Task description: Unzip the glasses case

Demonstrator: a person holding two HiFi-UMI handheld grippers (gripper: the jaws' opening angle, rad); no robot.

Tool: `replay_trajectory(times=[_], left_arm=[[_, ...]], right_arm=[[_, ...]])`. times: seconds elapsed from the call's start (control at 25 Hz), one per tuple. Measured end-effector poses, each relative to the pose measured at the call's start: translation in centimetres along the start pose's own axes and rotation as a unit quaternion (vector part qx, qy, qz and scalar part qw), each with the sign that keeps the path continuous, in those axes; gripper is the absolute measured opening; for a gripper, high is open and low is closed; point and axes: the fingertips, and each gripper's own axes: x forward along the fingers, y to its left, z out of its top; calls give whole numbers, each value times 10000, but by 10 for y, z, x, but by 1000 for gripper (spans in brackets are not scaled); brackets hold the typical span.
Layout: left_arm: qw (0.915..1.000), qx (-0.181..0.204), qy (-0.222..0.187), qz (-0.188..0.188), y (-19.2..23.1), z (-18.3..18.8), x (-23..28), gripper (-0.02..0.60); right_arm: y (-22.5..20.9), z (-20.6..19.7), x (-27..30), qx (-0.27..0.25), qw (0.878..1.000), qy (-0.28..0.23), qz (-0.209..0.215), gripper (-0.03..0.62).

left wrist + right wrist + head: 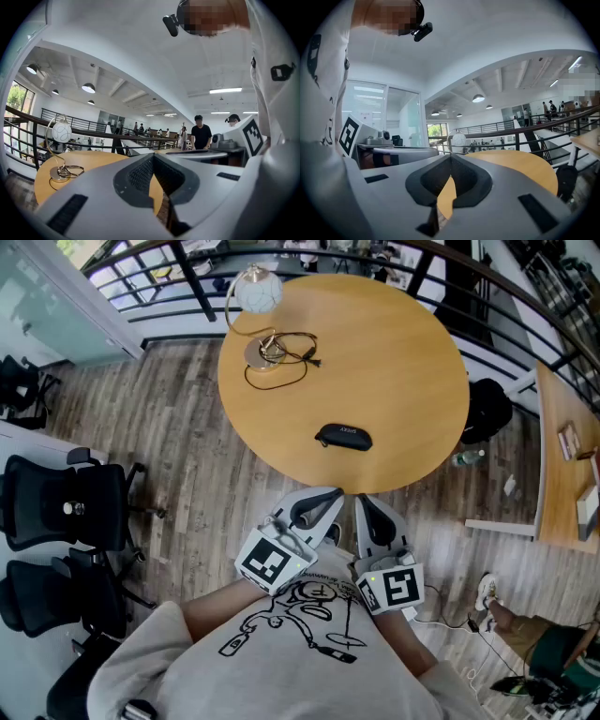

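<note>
A black zipped glasses case [344, 436] lies on the round wooden table [394, 352], toward its near edge. Both grippers hang close to my chest, short of the table's near rim. My left gripper [330, 493] is shut with nothing between its jaws; in the left gripper view its tips [153, 155] meet and the table [89, 161] shows beyond. My right gripper [362, 498] is shut and empty too; its tips [450, 158] touch in the right gripper view. Neither gripper view shows the case.
A globe lamp [257, 292] with a coiled black cord [291, 354] stands at the table's far left. Black office chairs [66, 507] are on the left. A railing [525, 296] runs behind the table, a second desk [562, 456] at right. People [201, 133] stand far off.
</note>
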Motion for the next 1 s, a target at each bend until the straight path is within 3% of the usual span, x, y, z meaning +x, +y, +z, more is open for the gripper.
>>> replay_trajectory(times=[0.44,1.0], left_arm=[[10000,-39,56,40,-5,-3,2,9],[9996,-73,229,120,-32,-16,37,9]], right_arm=[[-3,-3,-4,65,10000,39,19,21],[-37,-11,-30,266,9996,71,88,21]])
